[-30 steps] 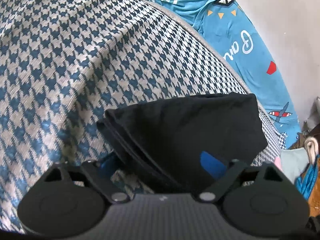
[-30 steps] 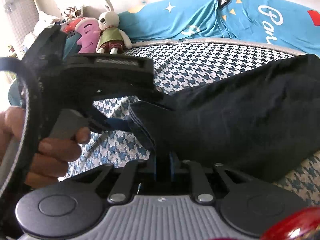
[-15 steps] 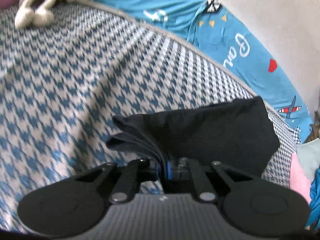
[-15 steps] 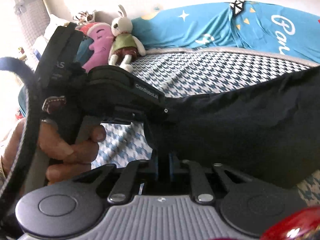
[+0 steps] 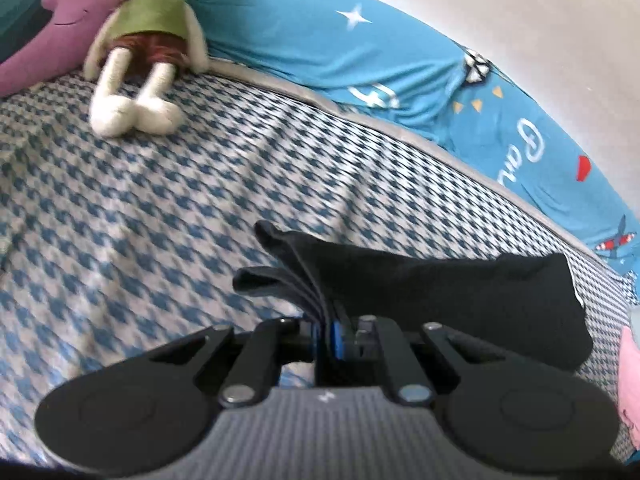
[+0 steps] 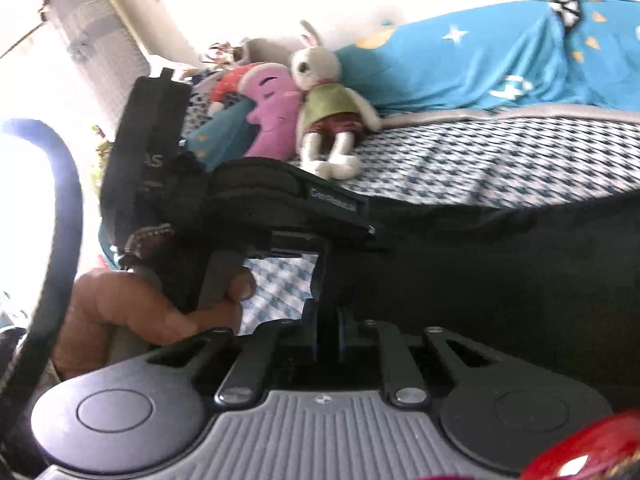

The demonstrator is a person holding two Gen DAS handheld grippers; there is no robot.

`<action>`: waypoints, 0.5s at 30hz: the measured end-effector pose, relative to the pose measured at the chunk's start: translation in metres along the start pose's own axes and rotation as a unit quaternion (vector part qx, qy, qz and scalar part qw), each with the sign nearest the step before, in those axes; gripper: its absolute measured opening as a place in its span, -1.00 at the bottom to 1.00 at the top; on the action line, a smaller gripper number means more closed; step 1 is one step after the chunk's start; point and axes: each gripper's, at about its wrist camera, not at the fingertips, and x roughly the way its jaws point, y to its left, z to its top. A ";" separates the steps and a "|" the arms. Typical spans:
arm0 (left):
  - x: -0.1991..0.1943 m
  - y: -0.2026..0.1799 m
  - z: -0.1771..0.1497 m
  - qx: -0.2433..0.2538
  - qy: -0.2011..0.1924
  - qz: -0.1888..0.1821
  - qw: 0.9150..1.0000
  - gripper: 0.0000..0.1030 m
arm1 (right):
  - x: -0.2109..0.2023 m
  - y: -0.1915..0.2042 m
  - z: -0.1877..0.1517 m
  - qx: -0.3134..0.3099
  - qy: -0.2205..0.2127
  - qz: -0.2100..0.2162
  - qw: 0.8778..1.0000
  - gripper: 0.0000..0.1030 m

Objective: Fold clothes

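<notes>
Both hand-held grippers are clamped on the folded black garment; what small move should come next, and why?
Probably carry it together toward the open bedspread and set it down: the left hand-held gripper and right hand-held gripper each pinch the black garment, already folded in layers.

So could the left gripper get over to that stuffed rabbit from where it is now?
Probably not as things stand. The bedspread between the left gripper and the stuffed rabbit lies bare, but its jaws are shut on the folded black garment, which the right gripper also clamps.

A home bedroom, houndstooth-covered bed [image 5: 168,208], plush rabbit [image 5: 140,40], purple plush pillow [image 6: 272,116], blue printed bedding [image 5: 360,48]
</notes>
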 end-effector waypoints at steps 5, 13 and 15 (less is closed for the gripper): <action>0.011 0.021 0.004 -0.008 0.015 0.051 0.999 -0.71 | 0.032 0.010 0.001 -0.022 0.025 0.002 0.999 -0.70; 0.015 0.045 0.000 -0.067 0.009 0.112 0.991 -0.06 | 0.015 0.005 -0.004 -0.043 0.033 -0.003 0.999 -0.55; 0.009 0.045 0.001 -0.073 -0.004 0.118 0.990 0.01 | 0.004 -0.001 -0.002 -0.045 0.021 -0.014 0.999 -0.55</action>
